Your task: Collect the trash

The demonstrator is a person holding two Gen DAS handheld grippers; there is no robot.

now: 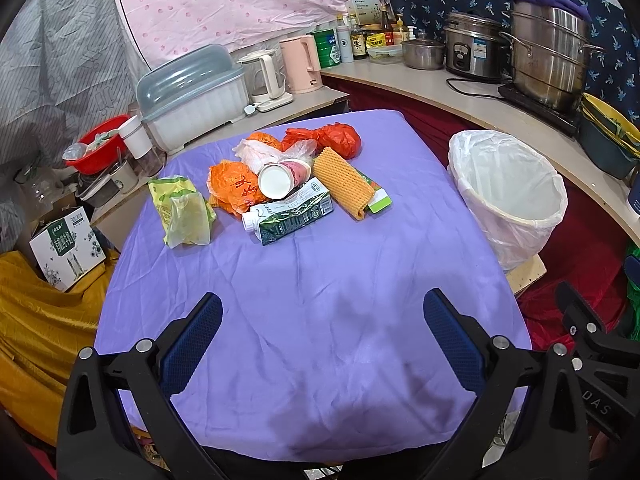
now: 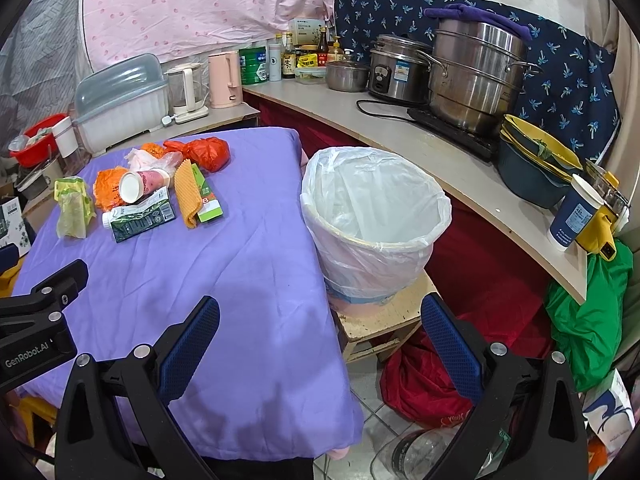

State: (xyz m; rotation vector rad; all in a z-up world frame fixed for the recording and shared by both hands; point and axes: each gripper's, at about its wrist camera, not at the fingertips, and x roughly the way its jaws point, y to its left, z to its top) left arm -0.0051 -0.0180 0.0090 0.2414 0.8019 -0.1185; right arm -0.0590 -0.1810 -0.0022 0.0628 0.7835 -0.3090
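Both grippers sit nearest the lens, over the near edge of the purple-clothed bench (image 1: pixel 320 280). Left gripper (image 1: pixel 322 308): blue-padded fingers (image 1: pixel 192 344) spread wide, nothing between them. Right gripper (image 2: pixel 320 312): fingers (image 2: pixel 450 344) also wide, holding nothing, straddling the bench's right edge with floor under the right finger.

Trash pile lies at 12 o'clock from the left gripper, well apart, on the far half of the bench. Green-and-white milk carton (image 1: pixel 290 214) on its side at the pile's front, white cap pointing to 9 o'clock. Paper cup (image 1: pixel 282 178) tipped over, resting on the carton, mouth toward the camera. Orange foam mesh sleeve (image 1: pixel 344 184) just at 3 o'clock of the cup, lying over a green box (image 1: pixel 378 196). Orange plastic bag (image 1: pixel 234 188) touching the carton at 10 o'clock. Yellow-green wrapper (image 1: pixel 182 210) at 9 o'clock of the pile, slightly apart. Red-orange bag (image 1: pixel 332 138) and clear crumpled plastic (image 1: pixel 264 152) at the back.

White-lined trash bin (image 2: pixel 374 220) stands off the bench at 3 o'clock of the pile, on a small wooden stool (image 2: pixel 376 320), just beside the bench edge. Liner looks empty.

Behind: curved counter (image 2: pixel 460 168) with steel pots (image 2: pixel 476 76), pink kettle (image 2: pixel 225 80), bottles.
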